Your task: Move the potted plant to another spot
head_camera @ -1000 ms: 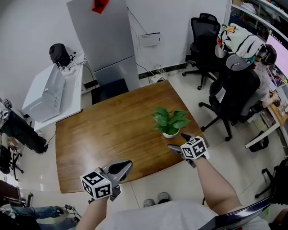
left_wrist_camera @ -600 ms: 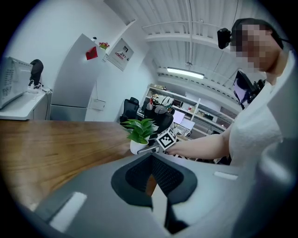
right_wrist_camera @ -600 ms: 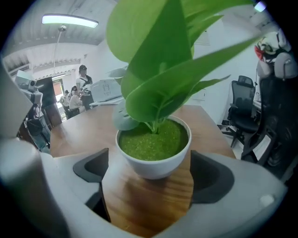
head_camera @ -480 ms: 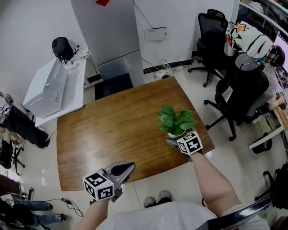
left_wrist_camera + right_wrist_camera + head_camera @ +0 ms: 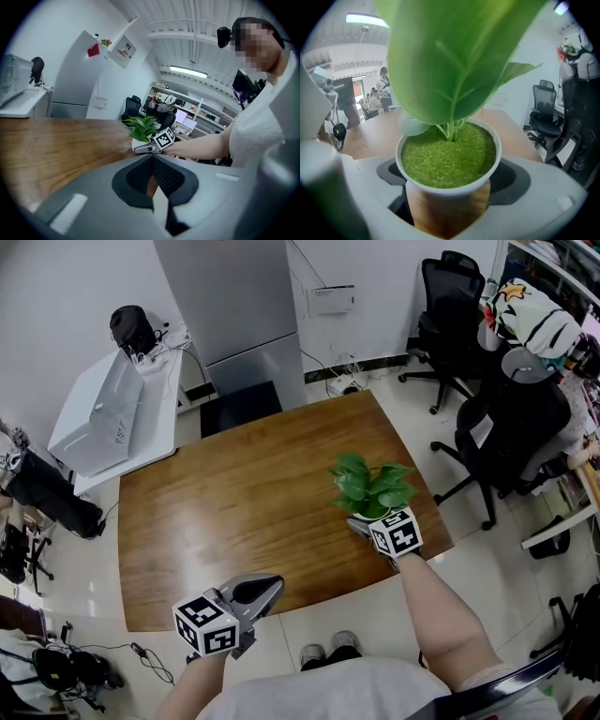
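The potted plant [image 5: 370, 486], green leaves in a small white pot, stands near the right front edge of the wooden table [image 5: 234, 502]. My right gripper [image 5: 367, 518] reaches it from the front with one jaw on each side of the pot. In the right gripper view the pot [image 5: 449, 159] fills the space between the pads, and I see no gap; the jaws have just been closing on it. It still rests on the table. My left gripper [image 5: 258, 592] hovers at the table's front edge, shut and empty, with the plant [image 5: 140, 127] far ahead of it.
Black office chairs [image 5: 506, 427] stand to the right of the table. A white desk [image 5: 112, 427] with equipment is at the back left, and a grey cabinet [image 5: 234, 306] is behind the table. The table's front edge lies just under both grippers.
My right gripper has moved forward to the pot, which now sits between its jaws. The left gripper has barely moved, and the plant stands where it was.
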The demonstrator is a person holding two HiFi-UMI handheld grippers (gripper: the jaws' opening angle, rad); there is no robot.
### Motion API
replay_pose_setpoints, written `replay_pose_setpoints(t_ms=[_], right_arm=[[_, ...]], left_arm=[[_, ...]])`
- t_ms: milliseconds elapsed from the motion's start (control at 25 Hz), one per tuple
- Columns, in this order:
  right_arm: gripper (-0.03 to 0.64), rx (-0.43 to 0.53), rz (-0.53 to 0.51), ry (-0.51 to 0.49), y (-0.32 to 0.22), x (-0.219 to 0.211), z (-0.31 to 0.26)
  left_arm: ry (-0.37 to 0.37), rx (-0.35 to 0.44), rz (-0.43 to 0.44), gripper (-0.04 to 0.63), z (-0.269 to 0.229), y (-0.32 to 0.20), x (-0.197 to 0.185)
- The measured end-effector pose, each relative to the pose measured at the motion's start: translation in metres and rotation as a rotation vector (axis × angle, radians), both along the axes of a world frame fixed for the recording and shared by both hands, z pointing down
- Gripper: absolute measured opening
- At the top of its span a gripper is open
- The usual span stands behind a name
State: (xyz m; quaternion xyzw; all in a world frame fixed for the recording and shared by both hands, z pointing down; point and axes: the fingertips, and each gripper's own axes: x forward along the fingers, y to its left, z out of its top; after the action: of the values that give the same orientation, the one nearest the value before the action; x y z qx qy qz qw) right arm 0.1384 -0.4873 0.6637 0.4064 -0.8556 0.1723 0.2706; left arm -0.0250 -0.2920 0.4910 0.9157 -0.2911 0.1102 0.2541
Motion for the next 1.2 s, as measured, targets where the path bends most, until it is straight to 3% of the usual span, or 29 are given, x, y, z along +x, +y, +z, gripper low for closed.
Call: replay_pose_setpoints(t_ms=[680,1200], right_arm=[[0.476,0.005,0.003,-0.033,-0.001,0.001,0.000],[0.476,0.013,-0.082,-0.059,0.019,-0.013,-0.011]], left_arm=[[-0.008,-0.001,-0.006,-0.013,0.002,0.001,0.004],[0.010,0.028,-0.066,-0.013,-0.008,0.006,0.006]])
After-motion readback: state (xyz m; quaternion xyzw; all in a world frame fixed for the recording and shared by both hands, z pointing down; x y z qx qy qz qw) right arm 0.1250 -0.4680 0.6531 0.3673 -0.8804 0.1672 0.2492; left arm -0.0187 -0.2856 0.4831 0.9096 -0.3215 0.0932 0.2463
